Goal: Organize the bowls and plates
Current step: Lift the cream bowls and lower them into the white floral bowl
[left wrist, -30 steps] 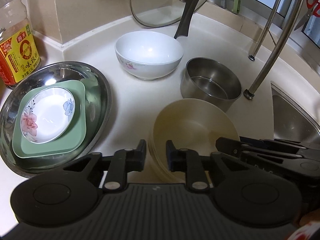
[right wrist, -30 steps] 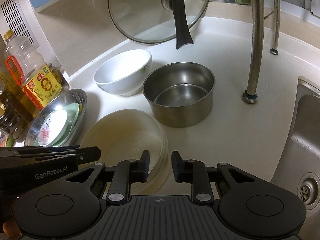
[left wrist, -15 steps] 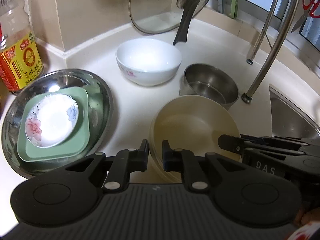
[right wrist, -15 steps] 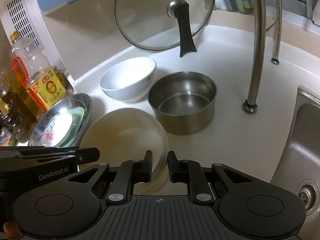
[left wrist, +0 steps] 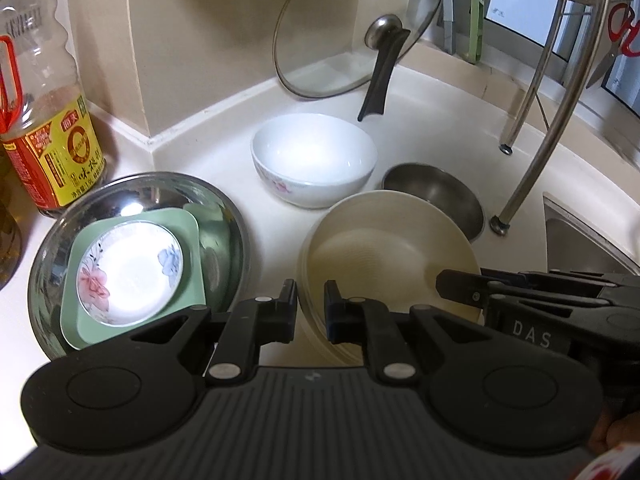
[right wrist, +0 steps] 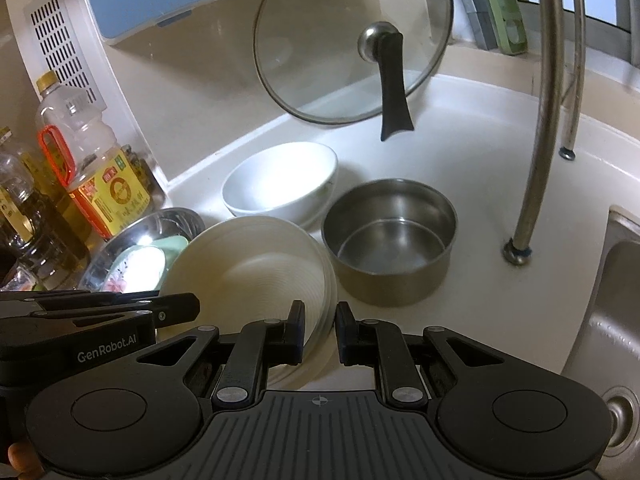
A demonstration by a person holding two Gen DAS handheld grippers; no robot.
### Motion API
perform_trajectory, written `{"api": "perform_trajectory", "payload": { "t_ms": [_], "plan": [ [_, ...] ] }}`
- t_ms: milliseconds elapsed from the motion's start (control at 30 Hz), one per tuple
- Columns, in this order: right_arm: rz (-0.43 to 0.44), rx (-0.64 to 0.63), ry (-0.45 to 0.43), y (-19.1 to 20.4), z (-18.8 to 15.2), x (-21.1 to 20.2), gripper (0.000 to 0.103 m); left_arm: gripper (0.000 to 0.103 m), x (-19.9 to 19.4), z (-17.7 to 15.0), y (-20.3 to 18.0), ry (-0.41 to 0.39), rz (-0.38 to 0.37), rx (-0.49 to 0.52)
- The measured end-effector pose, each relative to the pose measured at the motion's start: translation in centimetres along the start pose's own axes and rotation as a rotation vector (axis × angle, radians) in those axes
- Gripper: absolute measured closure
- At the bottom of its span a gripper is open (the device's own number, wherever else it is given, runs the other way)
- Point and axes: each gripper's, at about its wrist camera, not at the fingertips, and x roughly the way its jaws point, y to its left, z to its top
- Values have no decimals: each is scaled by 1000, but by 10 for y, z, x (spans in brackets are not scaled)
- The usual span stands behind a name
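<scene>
A stack of cream plates [left wrist: 380, 256] [right wrist: 248, 272] is held between both grippers, a little above the white counter. My left gripper [left wrist: 310, 300] is shut on the stack's left rim. On the opposite rim my right gripper [right wrist: 320, 320] is shut too; its fingers [left wrist: 460, 290] show in the left wrist view. Behind the stack stand a white bowl [left wrist: 314, 152] [right wrist: 280, 176] and a steel pot [left wrist: 436, 188] [right wrist: 392, 232], the pot partly hidden in the left wrist view. At the left a steel basin [left wrist: 224, 208] holds a green square plate [left wrist: 192, 224] with a floral saucer [left wrist: 128, 272] on it.
A glass lid [left wrist: 340, 40] [right wrist: 340, 40] leans on the back wall. Oil bottles [left wrist: 44, 120] [right wrist: 100, 176] crowd the left corner. Curved metal rack legs [left wrist: 552, 120] [right wrist: 536, 140] stand at the right, beside the sink [left wrist: 580, 240] [right wrist: 616, 300].
Both grippers' jaws narrowed onto the plate rims. The stack has come up slightly, and its far edge now overlaps the steel pot and the white bowl.
</scene>
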Motion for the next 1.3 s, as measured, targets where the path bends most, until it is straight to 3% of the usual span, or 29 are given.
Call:
{"api": "perform_trajectory", "payload": {
  "t_ms": [400,900,1300],
  "plan": [
    [5,-24,-46,6,32,9,87,91,2,29,10,-59,10,-5],
    [11,-43,-131,12,110,33,87,91,29,98,26,-135,18,0],
    [-1,-20,-71,4,133,71,87,91,67,119,38,-72,8,-9]
  ]
}}
